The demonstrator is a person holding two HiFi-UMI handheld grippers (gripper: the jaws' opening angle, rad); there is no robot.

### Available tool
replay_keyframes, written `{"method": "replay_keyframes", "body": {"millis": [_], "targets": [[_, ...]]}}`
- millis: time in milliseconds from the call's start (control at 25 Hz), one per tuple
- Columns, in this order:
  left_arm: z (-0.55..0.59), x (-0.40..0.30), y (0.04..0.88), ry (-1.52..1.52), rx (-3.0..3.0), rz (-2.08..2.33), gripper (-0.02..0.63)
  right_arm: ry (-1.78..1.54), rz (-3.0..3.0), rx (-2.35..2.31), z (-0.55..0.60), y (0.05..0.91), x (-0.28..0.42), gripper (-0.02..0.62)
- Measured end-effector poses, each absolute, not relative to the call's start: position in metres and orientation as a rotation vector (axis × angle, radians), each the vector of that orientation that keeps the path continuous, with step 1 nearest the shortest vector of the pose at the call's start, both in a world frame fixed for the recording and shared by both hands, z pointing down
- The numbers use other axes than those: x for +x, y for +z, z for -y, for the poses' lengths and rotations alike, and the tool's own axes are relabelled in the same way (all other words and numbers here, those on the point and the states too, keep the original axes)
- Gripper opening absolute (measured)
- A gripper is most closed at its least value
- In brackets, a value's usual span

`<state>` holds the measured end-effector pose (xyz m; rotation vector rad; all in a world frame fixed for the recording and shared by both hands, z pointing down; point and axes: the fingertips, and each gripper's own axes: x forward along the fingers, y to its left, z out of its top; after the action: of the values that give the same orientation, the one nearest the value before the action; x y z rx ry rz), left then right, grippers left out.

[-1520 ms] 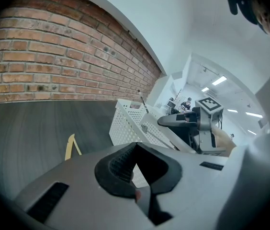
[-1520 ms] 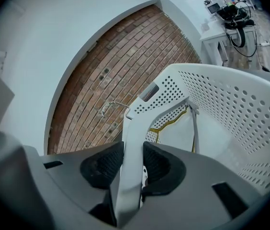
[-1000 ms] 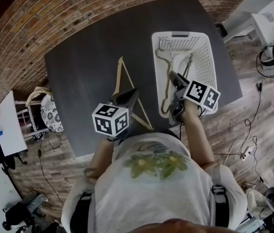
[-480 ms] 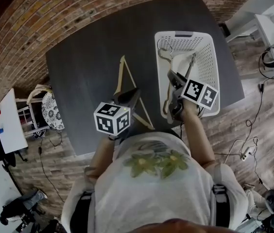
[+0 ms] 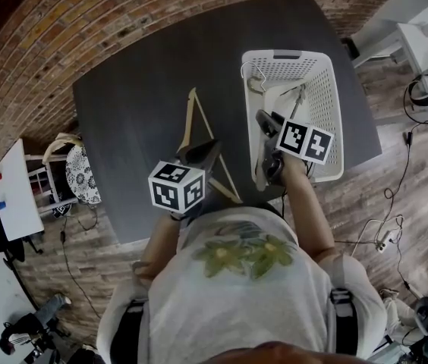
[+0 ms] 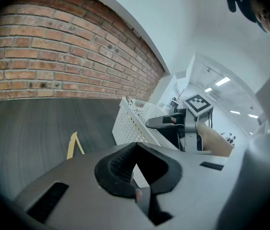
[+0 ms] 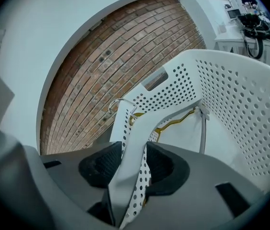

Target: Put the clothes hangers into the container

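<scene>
A light wooden hanger [image 5: 186, 123] [image 6: 73, 145] lies on the dark table [image 5: 130, 105]. My left gripper [image 5: 202, 149] [image 6: 136, 167] sits at its near arm, jaws almost together with a thin pale strip pinched between the pads. The white perforated basket [image 5: 328, 89] [image 7: 230, 104] holds a yellowish wavy hanger [image 7: 173, 126] and a pale one [image 7: 203, 128]. My right gripper [image 5: 265, 123] [image 7: 134, 162] straddles the basket's near-left rim. Its jaws have just been opening, and the rim stands between the pads without being squeezed.
The basket stands at the table's right side near the front edge. A brick wall curves round the far side. A small white table [image 5: 13, 188] and cables on the wood floor [image 5: 396, 203] lie beyond the table's edges.
My right gripper has rolled and slid a little along the basket's rim, its marker cube turning with it. The left gripper and the wooden hanger have stayed where they were.
</scene>
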<state>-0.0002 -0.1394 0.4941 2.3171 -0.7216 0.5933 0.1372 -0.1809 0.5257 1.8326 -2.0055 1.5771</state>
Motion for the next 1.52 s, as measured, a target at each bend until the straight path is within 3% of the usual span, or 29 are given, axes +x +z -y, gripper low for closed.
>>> {"method": "replay_keyframes", "body": {"millis": [600, 720, 840, 1520], "targets": [[0.126, 0.004, 0.485, 0.602, 2.363, 0.695, 0.029, 1.164, 2.089, 1.806, 0.172, 0.486, 0.137, 0.175], [0.119, 0.006, 0.481, 0.596, 2.383, 0.676, 0.029, 1.102, 2.182, 1.761, 0.162, 0.464, 0.124, 0.078], [0.111, 0.009, 0.477, 0.595, 2.399, 0.653, 0.029, 1.109, 2.333, 1.694, 0.149, 0.438, 0.105, 0.046], [0.057, 0.014, 0.455, 0.542, 2.499, 0.527, 0.028, 0.793, 2.578, 1.578, 0.05, 0.391, 0.032, 0.034]]}}
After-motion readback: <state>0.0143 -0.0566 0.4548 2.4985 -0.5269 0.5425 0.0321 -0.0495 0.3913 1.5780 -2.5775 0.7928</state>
